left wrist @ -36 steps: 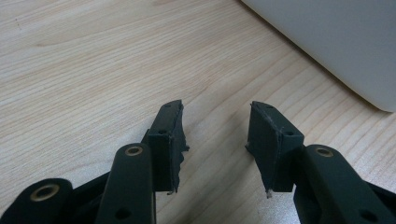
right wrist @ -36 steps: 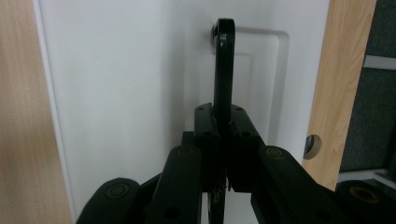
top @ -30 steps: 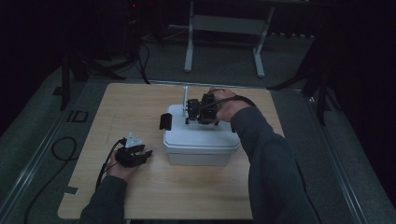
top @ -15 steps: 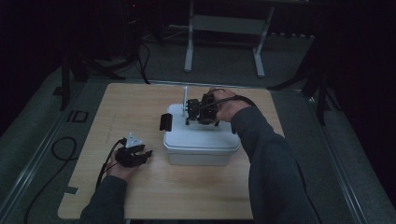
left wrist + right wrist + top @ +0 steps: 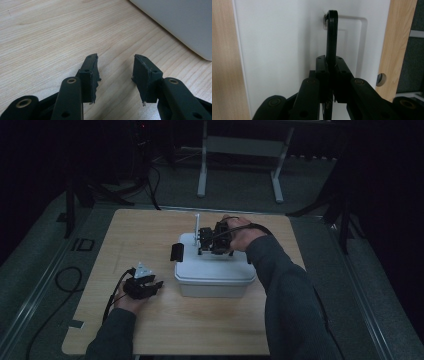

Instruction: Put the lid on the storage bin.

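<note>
While unmoved, fingers (image 5: 331, 72) around handle (image 5: 331, 35).

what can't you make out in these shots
- Inside of the white box: hidden by its closed lid, high view.
- Lower end of the black handle: covered by the right gripper, right gripper view.
- Small black thing at the box's left: too dark and small, high view.
- Most of the box: cut off by the edge, left gripper view.

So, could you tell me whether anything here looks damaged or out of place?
One small thing: the left gripper has frayed pads, with ragged, peeling edges. Otherwise nothing stands out. The white box sits square on the table, and the right gripper is shut on its upright black handle.
</note>
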Motion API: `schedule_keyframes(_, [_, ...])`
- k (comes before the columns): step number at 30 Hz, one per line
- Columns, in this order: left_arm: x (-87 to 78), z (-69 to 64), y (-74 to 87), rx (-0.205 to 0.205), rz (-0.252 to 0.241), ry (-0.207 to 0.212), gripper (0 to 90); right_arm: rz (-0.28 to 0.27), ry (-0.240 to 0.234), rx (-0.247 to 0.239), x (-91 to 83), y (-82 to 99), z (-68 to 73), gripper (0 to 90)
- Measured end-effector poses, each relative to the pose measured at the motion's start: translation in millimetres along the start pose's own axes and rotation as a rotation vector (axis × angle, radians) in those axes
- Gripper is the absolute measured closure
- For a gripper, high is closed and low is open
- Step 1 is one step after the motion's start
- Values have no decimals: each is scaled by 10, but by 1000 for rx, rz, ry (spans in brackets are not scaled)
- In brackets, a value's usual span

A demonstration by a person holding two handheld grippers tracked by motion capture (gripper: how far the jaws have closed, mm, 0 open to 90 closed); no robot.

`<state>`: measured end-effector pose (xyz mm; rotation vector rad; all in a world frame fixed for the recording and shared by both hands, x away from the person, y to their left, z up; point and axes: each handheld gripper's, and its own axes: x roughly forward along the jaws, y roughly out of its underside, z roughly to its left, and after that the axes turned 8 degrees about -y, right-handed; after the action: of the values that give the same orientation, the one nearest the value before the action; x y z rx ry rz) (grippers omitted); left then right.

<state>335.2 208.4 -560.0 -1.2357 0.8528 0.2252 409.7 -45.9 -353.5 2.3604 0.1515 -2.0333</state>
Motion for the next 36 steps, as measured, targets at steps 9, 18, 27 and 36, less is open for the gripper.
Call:
schedule_keyframes(9, [0, -2, 0, -1, 0, -1, 555, 4, -1, -3, 28, -15, 11, 838])
schedule_keyframes(18, [1, -4, -1, 1, 0, -2, 554, -5, -10, -12, 36, -35, 45, 729])
schedule_keyframes(27, [1, -5, 0, -3, 0, 0, 554, -45, -25, 6, 35, 1, 37, 583])
schedule_keyframes(36, [1, -5, 1, -5, -2, 0, 553, -96, -33, 29, 20, 48, 54, 489])
